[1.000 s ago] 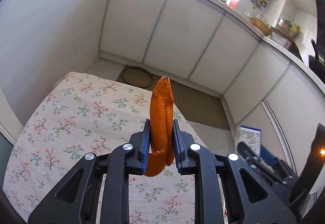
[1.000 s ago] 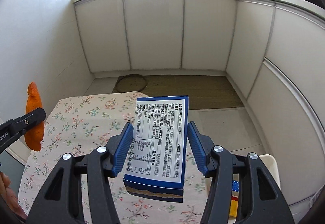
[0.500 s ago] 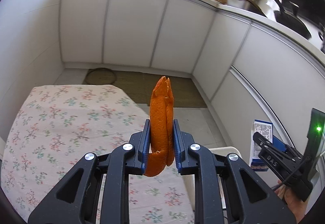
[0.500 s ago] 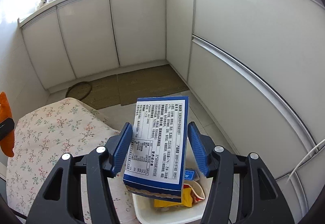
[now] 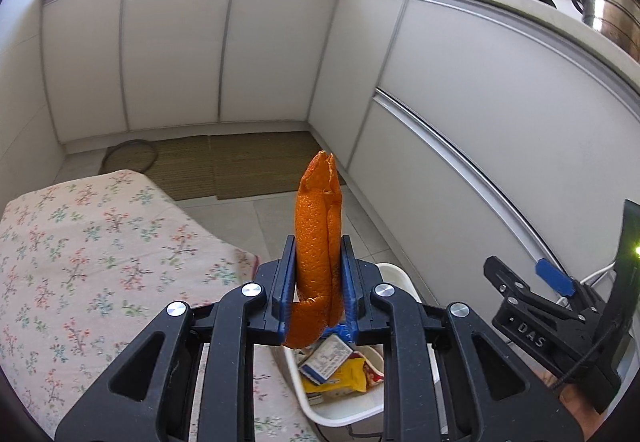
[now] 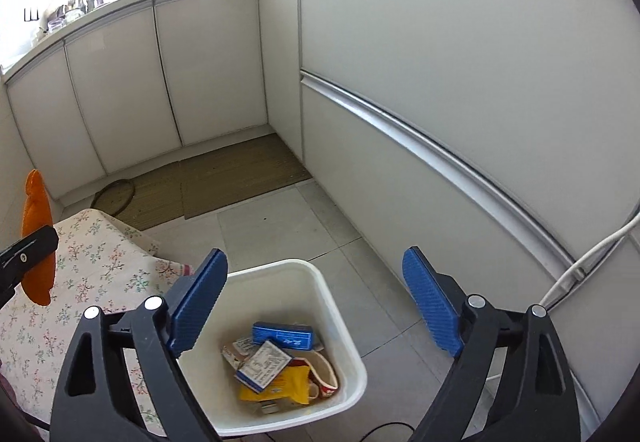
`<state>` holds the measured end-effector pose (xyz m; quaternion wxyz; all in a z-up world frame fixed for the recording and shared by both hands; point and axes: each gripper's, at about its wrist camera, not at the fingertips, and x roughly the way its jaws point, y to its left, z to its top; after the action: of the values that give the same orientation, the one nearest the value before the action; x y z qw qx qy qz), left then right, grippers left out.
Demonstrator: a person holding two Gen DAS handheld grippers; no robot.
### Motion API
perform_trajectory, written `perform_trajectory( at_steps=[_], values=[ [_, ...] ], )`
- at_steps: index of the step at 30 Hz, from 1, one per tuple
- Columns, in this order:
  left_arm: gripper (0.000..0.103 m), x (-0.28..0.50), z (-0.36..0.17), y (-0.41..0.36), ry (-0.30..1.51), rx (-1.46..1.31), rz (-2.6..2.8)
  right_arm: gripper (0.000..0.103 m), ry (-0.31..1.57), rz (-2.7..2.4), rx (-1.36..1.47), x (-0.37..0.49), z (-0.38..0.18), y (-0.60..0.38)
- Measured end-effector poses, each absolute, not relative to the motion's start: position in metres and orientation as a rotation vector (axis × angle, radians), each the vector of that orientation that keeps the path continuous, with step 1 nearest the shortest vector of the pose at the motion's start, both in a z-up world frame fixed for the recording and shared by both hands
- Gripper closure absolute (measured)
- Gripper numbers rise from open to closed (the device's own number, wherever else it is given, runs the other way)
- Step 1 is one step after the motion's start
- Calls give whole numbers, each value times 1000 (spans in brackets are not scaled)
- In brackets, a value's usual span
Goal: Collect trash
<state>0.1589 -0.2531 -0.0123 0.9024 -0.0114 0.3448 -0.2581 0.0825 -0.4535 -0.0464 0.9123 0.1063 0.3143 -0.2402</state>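
Observation:
My left gripper [image 5: 318, 274] is shut on an orange peel [image 5: 318, 242] and holds it upright above the near edge of the white trash bin [image 5: 396, 278]. The peel also shows in the right wrist view [image 6: 37, 238], at far left. My right gripper [image 6: 316, 302] is open and empty, above the bin [image 6: 340, 306]. In the bin lie a blue box [image 6: 282, 336], a blue-and-white box [image 6: 262, 364], a yellow wrapper [image 6: 288, 386] and other trash. The right gripper also shows in the left wrist view [image 5: 532, 298], at lower right.
A table with a floral cloth [image 5: 88, 254] stands left of the bin. White cabinets [image 6: 440, 81] run along the back and right. A brown mat [image 6: 224, 177] lies on the tiled floor. A white cable [image 6: 592, 254] hangs at right.
My right gripper has opened and the blue-and-white box has dropped into the bin. Both grippers have swung right, from over the table towards the bin. The left still holds the peel.

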Motion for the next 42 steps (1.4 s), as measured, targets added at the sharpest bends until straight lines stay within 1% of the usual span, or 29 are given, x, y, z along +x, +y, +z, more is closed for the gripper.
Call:
perform_trajectory(
  at_steps=[13, 15, 17, 18, 19, 20, 24, 30, 35, 42],
  values=[
    [81, 144, -54, -343, 770, 99, -670, 14, 635, -643, 274, 22, -64, -518],
    [73, 140, -56, -354, 767, 125, -682, 14, 628, -653, 282, 17, -65, -522],
    [42, 134, -55, -360, 748, 143, -682, 10, 621, -658, 294, 13, -64, -523],
    [36, 129, -53, -361, 724, 149, -675, 9, 613, -662, 299, 10, -64, -523],
    [26, 123, -51, -360, 702, 154, -669, 9, 606, -663, 301, 5, -64, -522],
    [21, 119, -49, -360, 682, 159, -664, 9, 600, -663, 299, 0, -63, -520],
    [8, 107, -39, -350, 636, 161, -665, 7, 570, -665, 281, -7, -57, -510],
    [7, 87, -26, -321, 611, 120, -678, 7, 502, -649, 258, -29, -49, -483],
    [7, 74, -14, -298, 588, 135, -603, 7, 476, -609, 270, -41, -45, -462],
    [7, 59, -7, -259, 599, 97, -569, 7, 461, -582, 308, -50, -44, -433]
  ],
)
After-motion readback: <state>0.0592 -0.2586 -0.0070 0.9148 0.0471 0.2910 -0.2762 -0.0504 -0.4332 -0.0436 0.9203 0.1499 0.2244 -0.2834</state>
